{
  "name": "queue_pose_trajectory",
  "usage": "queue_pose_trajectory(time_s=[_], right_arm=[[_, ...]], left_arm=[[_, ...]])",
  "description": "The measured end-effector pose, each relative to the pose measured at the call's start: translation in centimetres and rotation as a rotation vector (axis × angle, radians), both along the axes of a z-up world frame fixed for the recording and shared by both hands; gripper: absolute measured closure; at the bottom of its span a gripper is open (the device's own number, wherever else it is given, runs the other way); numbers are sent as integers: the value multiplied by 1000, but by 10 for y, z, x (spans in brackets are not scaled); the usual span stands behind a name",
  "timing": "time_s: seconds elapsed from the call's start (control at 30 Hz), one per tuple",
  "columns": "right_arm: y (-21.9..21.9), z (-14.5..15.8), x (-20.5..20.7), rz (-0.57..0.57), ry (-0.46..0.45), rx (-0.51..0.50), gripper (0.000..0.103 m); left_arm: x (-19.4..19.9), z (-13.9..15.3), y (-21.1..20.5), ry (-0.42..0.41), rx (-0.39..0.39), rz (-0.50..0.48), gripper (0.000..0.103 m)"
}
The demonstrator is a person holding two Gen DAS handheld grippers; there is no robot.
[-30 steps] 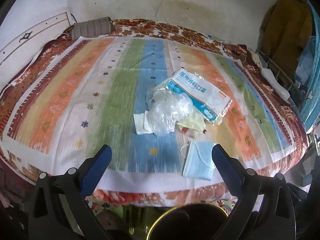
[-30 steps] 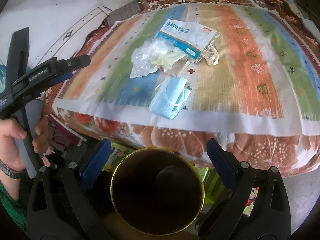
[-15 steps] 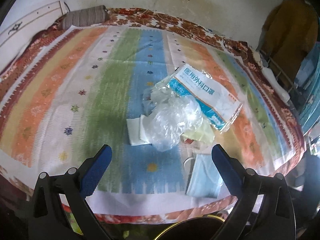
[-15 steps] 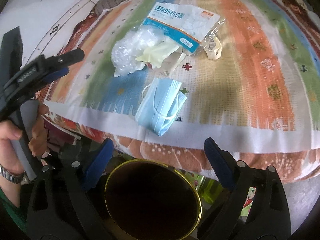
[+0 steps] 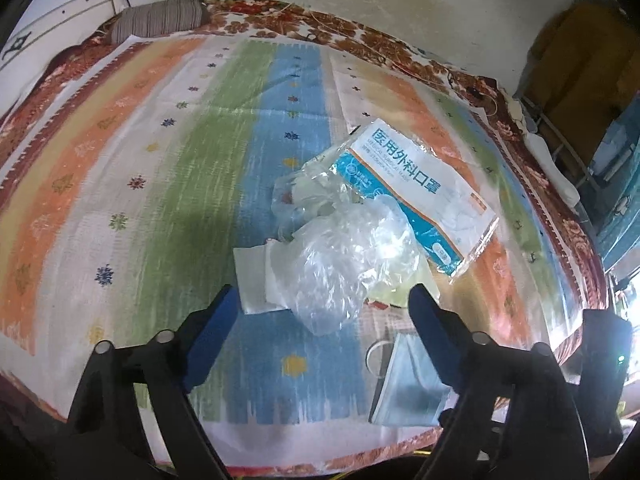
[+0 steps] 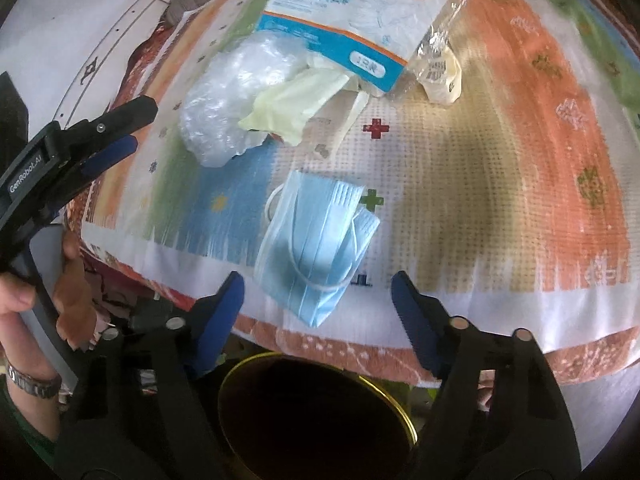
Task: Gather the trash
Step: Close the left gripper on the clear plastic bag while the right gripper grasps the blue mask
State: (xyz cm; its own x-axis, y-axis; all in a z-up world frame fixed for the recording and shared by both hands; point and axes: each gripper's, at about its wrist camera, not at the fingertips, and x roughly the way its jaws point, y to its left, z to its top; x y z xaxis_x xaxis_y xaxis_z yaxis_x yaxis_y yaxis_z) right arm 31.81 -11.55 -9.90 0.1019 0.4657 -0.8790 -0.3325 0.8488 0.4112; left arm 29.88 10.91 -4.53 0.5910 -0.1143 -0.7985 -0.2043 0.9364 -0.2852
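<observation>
face mask (image 6: 316,240) on bedspread (image 6: 500,184) edge, plastic bag (image 6: 236,96) behind-left, bin (image 6: 316,420) below

One mask packet (image 6: 352,16), one blue face mask (image 6: 316,240), one clear plastic bag (image 5: 348,256), one white tissue (image 5: 256,280), one yellow glove (image 6: 296,108), one bin (image 6: 316,416).

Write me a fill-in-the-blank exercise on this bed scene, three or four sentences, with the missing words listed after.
1. The folded face mask lying nearest the bed's edge is light ____ in colour.
2. The crumpled clear plastic bag rests partly on top of a white ____.
3. The dark round bin below the bed's edge has a rim coloured ____.
4. The right gripper, its jaws closing, has ____ pressed between them yet.

Missing words: blue; tissue; gold; nothing
</observation>
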Motion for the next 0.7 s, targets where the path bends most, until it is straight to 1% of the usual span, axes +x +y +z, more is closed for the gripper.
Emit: queue_pose_trajectory(time_s=[0.07,0.1,0.17,0.2,0.23,0.27,0.3,0.37,0.43,0.47,0.57,0.7], right_arm=[[4,-8,4,3,16,-12,47],[5,-10,5,3,23,-15,49],[8,-17,9,5,38,-20,58],[8,-19,11,1,40,-25,61],[9,-21,12,-2,39,-31,70],[10,-22,15,-4,38,-42,74],[10,-23,16,-5,39,-43,76],[9,-23,18,-5,42,-27,89],[9,-22,18,-4,42,-24,91],[9,-21,18,7,37,-25,94],[9,-13,16,35,14,-22,98],[8,1,14,44,-23,-12,100]], left_arm=[[5,-3,2,7,-9,3,27],[8,-6,2,10,-19,1,31],[13,-10,3,10,-38,-3,32],[15,-12,2,13,-40,-5,35],[18,-15,2,18,-46,-14,40],[20,-17,2,19,-53,-25,42],[22,-20,1,21,-56,-39,45],[26,-24,-2,29,-49,-63,58],[31,-29,-7,71,-6,-69,93],[32,-28,-7,78,3,-60,94],[29,-15,-8,68,-16,-45,95],[23,1,-9,70,-24,-32,96]])
